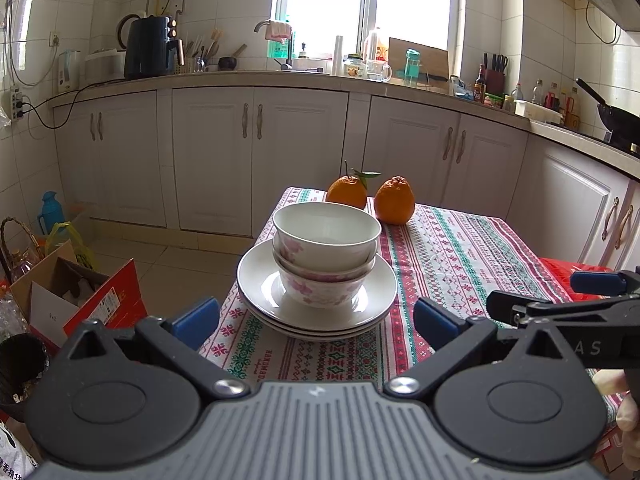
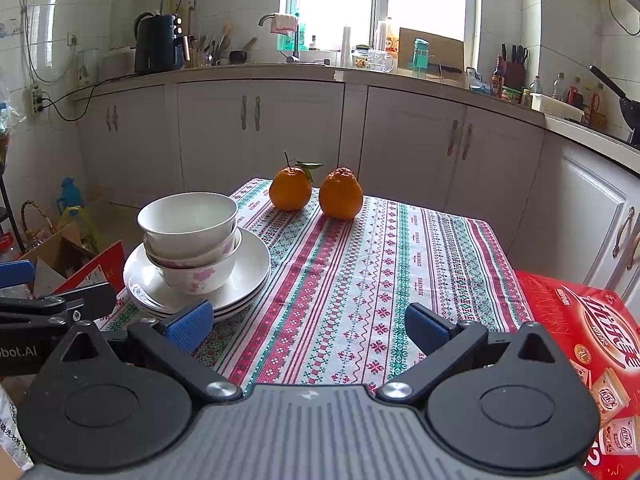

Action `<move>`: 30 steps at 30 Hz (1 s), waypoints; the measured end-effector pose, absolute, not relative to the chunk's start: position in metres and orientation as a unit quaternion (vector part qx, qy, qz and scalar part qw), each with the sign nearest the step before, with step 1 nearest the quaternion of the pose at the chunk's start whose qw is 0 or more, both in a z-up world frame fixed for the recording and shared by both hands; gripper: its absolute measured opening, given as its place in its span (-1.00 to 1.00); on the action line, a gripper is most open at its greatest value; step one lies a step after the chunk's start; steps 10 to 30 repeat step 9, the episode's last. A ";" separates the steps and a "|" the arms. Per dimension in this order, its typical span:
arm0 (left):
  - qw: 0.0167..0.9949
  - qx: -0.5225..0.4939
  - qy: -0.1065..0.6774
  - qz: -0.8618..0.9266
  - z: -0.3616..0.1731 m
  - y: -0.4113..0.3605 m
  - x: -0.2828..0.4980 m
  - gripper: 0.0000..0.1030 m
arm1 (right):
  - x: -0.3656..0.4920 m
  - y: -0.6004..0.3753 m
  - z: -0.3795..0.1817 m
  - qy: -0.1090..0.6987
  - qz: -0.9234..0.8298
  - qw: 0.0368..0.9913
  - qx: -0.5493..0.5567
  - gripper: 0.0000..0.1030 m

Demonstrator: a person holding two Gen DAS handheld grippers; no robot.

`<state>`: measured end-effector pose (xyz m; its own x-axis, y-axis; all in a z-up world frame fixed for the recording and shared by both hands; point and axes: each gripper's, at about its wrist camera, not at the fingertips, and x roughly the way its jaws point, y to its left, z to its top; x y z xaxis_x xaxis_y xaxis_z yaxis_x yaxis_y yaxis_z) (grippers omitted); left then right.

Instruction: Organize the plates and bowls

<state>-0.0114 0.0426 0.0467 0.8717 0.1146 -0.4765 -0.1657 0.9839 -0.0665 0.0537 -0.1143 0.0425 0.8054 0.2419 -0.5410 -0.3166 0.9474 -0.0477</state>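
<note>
Two white bowls with pink flowers [image 1: 326, 254] [image 2: 192, 240] are nested and stand on a stack of white plates [image 1: 376, 300] [image 2: 252, 272] at the left edge of the table with the patterned cloth [image 1: 460, 264] [image 2: 360, 272]. My left gripper [image 1: 316, 320] is open and empty, just in front of the plate stack. My right gripper [image 2: 308, 326] is open and empty, over the cloth to the right of the stack. The right gripper also shows in the left wrist view [image 1: 560, 296], and the left one in the right wrist view [image 2: 48, 296].
Two oranges [image 1: 370, 198] [image 2: 316, 192] sit at the table's far end. A red box [image 2: 592, 348] lies at the right. An open cardboard box [image 1: 72, 296] and bags stand on the floor at the left. Kitchen cabinets [image 1: 256, 160] run behind.
</note>
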 end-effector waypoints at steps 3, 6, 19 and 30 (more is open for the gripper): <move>0.966 -0.055 0.244 0.072 0.047 0.043 -0.011 0.99 | 0.053 -0.114 0.043 0.274 0.146 0.948 -0.068 1.00; 0.966 -0.054 0.244 0.072 0.047 0.043 -0.011 0.99 | 0.053 -0.114 0.043 0.274 0.146 0.948 -0.069 1.00; 0.965 -0.055 0.245 0.072 0.047 0.043 -0.011 0.99 | 0.053 -0.114 0.043 0.274 0.146 0.948 -0.069 1.00; 0.965 -0.055 0.245 0.072 0.047 0.043 -0.011 0.99 | 0.053 -0.114 0.043 0.274 0.146 0.948 -0.069 1.00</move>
